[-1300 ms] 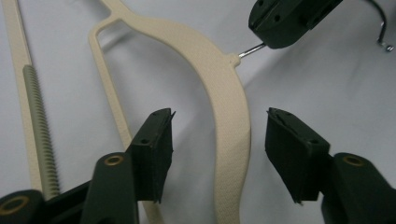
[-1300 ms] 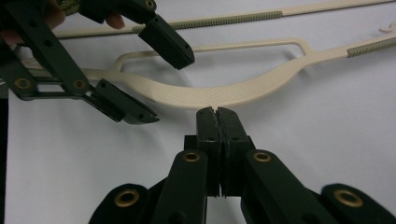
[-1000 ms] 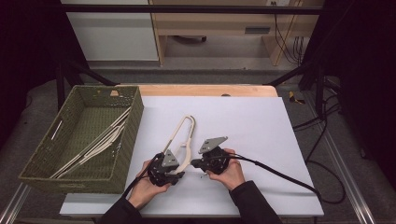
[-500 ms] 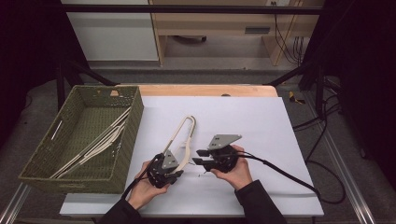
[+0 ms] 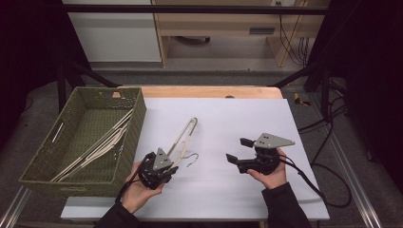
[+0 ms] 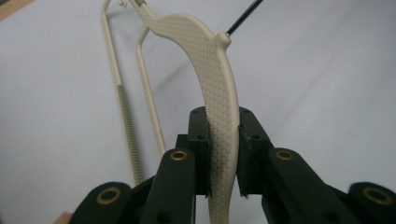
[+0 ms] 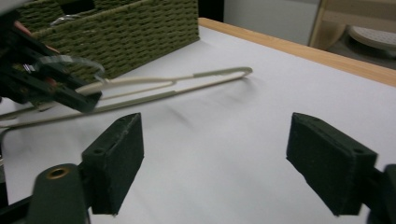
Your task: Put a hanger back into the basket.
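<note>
A beige plastic clothes hanger (image 5: 183, 135) lies across the white table, its wire hook (image 5: 191, 159) near my left hand. My left gripper (image 5: 169, 164) is shut on the hanger's broad textured arm (image 6: 217, 84); its jaws have just been closing, and the pads (image 6: 201, 140) press both sides. My right gripper (image 5: 239, 150) is off to the right of the hanger, apart from it. Its jaws have just been opening and stand wide with nothing between the pads (image 7: 116, 154). The right gripper view looks back at the hanger (image 7: 187, 79) and the left gripper (image 7: 70, 95).
A green woven basket (image 5: 137, 118) stands at the left of the table with several more beige hangers (image 5: 95, 147) lying in it. The white table sheet (image 5: 237, 114) reaches to a wooden back edge (image 5: 209, 91). Cables trail off at the right.
My right gripper has let go of the hanger, opened wide and moved to the right. The left gripper has lifted slightly with the hanger still in it.
</note>
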`<control>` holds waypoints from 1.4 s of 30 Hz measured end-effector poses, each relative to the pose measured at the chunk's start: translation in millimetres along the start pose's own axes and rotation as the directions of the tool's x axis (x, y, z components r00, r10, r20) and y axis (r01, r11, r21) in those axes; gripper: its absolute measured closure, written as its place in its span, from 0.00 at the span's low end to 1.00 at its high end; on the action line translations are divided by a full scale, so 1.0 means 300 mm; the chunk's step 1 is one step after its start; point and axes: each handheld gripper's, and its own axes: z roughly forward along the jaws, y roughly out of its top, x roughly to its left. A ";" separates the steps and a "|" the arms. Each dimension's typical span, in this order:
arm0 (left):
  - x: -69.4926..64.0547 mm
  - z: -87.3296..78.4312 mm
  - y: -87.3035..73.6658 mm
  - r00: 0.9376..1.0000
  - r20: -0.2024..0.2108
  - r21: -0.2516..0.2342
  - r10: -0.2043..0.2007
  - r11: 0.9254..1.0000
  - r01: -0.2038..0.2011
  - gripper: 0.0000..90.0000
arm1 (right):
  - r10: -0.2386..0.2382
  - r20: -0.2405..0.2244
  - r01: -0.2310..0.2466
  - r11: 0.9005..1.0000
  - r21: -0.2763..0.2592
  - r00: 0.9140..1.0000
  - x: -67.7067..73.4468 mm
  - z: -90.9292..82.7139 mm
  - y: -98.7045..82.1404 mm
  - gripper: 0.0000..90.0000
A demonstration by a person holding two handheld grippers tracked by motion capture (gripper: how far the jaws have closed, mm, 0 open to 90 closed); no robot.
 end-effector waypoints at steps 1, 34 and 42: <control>0.008 -0.008 0.001 1.000 -0.008 0.000 -0.003 1.000 0.003 0.88 | 0.011 0.008 -0.011 1.000 0.001 1.000 -0.007 -0.007 -0.009 0.19; 0.038 -0.292 0.067 0.995 -0.089 -0.250 -0.048 0.968 0.025 0.96 | 0.071 0.112 -0.068 0.997 -0.030 0.991 -0.079 -0.114 -0.059 0.07; 0.055 -0.367 0.132 0.999 -0.027 -0.289 -0.023 0.957 0.014 0.96 | 0.077 0.118 -0.071 0.996 -0.056 0.990 -0.084 -0.134 -0.052 0.07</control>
